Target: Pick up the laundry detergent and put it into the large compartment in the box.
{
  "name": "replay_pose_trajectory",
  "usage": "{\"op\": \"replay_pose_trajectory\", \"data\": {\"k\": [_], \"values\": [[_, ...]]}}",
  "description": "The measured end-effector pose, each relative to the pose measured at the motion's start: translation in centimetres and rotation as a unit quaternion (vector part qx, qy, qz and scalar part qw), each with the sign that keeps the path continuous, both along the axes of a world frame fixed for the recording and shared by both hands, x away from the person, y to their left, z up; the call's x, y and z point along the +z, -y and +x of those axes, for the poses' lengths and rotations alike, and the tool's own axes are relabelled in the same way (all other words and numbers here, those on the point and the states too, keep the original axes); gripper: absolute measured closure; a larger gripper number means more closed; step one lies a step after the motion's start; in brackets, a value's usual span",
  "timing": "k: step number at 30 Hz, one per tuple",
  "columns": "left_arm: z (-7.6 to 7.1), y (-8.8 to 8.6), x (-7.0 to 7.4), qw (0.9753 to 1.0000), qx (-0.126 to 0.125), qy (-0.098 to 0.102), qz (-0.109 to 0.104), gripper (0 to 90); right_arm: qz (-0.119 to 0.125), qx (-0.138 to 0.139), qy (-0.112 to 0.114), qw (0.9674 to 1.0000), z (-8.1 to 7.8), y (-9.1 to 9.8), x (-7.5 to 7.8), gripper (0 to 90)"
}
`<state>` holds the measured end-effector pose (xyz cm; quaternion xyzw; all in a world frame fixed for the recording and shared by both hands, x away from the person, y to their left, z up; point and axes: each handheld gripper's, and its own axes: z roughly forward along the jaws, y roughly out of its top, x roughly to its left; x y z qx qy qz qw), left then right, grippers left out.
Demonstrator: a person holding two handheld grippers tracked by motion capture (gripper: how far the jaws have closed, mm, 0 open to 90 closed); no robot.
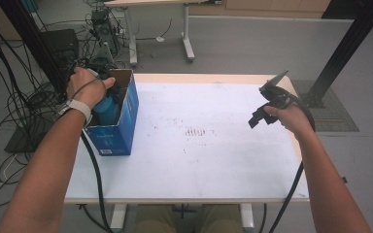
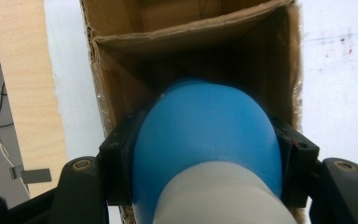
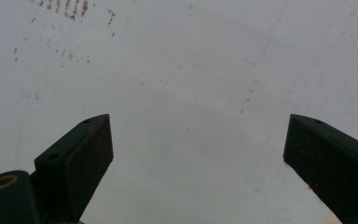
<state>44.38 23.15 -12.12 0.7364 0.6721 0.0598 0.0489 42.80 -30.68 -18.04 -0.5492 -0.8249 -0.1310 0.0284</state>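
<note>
The blue-and-grey bottle (image 2: pixel 205 154), pinched between the left gripper's (image 2: pixel 207 154) jaws, fills the lower centre of the frame inside the open cardboard box (image 2: pixel 279 56). Lower it straight, clear of the walls. The right gripper (image 3: pixel 198 158) hangs spread wide over the table (image 3: pixel 191 70).

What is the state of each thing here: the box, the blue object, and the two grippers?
Cardboard box: upright near the table's left edge, top flaps open.
Blue object: gripped, at the box's opening, partly inside.
Left gripper: shut on the blue object.
Right gripper: open, empty, above the bare white table.
</note>
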Motion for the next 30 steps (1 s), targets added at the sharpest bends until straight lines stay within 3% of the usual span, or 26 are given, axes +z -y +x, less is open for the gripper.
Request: {"op": "replay_pose_trajectory", "data": {"k": [30], "values": [[0.6,0.5,-2.7,0.9997,-0.017,-0.013,0.01,37.4,0.002,-0.004,-0.006,1.0,0.2,0.1,-0.6,8.0]]}}
